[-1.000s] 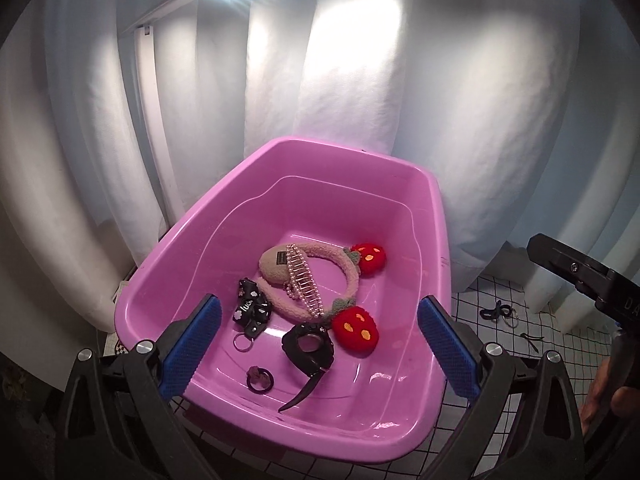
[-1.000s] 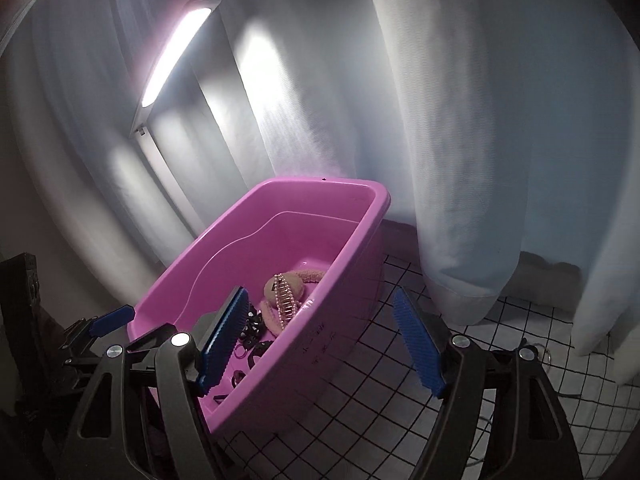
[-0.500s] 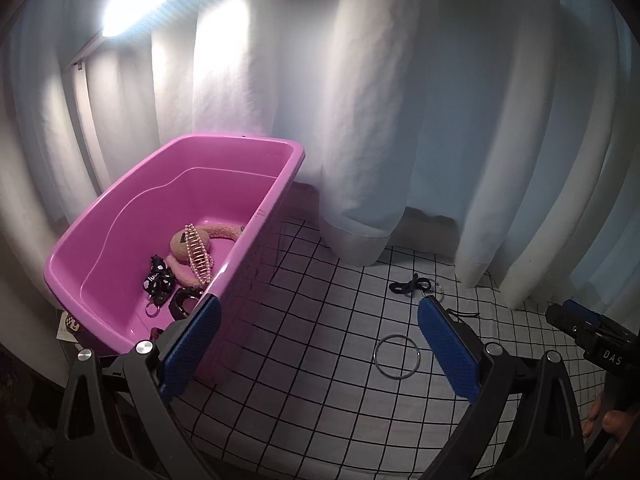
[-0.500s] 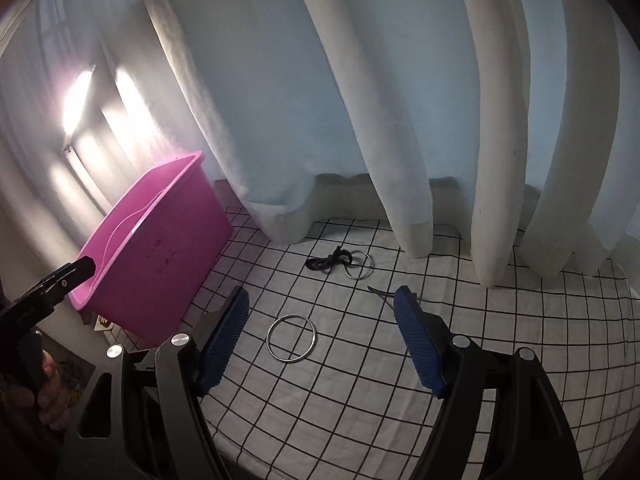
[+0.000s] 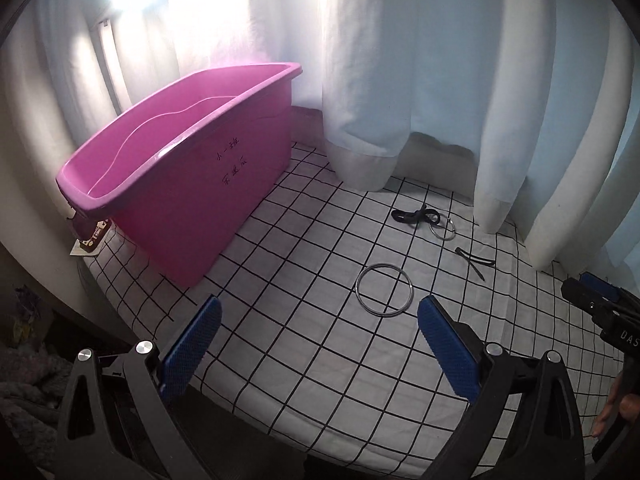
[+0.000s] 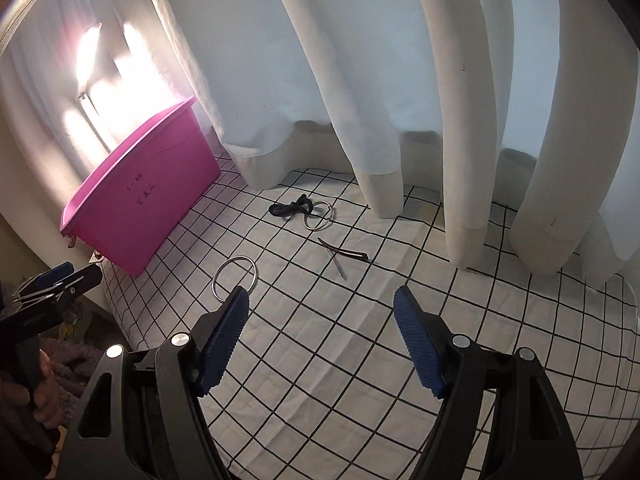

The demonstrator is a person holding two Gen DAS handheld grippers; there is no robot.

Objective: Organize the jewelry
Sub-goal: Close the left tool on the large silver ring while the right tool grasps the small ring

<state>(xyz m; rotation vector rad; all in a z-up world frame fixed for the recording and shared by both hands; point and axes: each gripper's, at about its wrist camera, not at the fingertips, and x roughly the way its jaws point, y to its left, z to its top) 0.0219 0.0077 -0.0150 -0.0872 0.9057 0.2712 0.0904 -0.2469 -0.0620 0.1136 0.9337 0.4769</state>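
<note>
A silver bangle (image 5: pixel 385 289) (image 6: pixel 235 277) lies flat on the checked cloth. Beyond it sit a black hair tie (image 5: pixel 416 215) (image 6: pixel 291 207), a smaller silver ring (image 5: pixel 443 230) (image 6: pixel 319 215) and two dark hair clips (image 5: pixel 475 262) (image 6: pixel 343 255). The pink tub (image 5: pixel 188 184) (image 6: pixel 140 204) stands at the left; its contents are hidden. My left gripper (image 5: pixel 318 320) hangs open above the cloth, the bangle just ahead of its right finger. My right gripper (image 6: pixel 322 312) is open too, with the bangle beside its left fingertip. Nothing is between either pair of fingers.
White curtains (image 5: pixel 420 80) (image 6: pixel 400 80) hang along the back of the cloth-covered surface (image 5: pixel 320 360). A lamp glares behind the tub. The right gripper (image 5: pixel 600 304) shows at the edge of the left wrist view, the left gripper (image 6: pixel 52 284) and a hand in the right wrist view.
Both grippers have swung right, away from the tub's inside, and dropped toward the cloth. The loose jewelry has come into view and grown nearer. Both stayed open.
</note>
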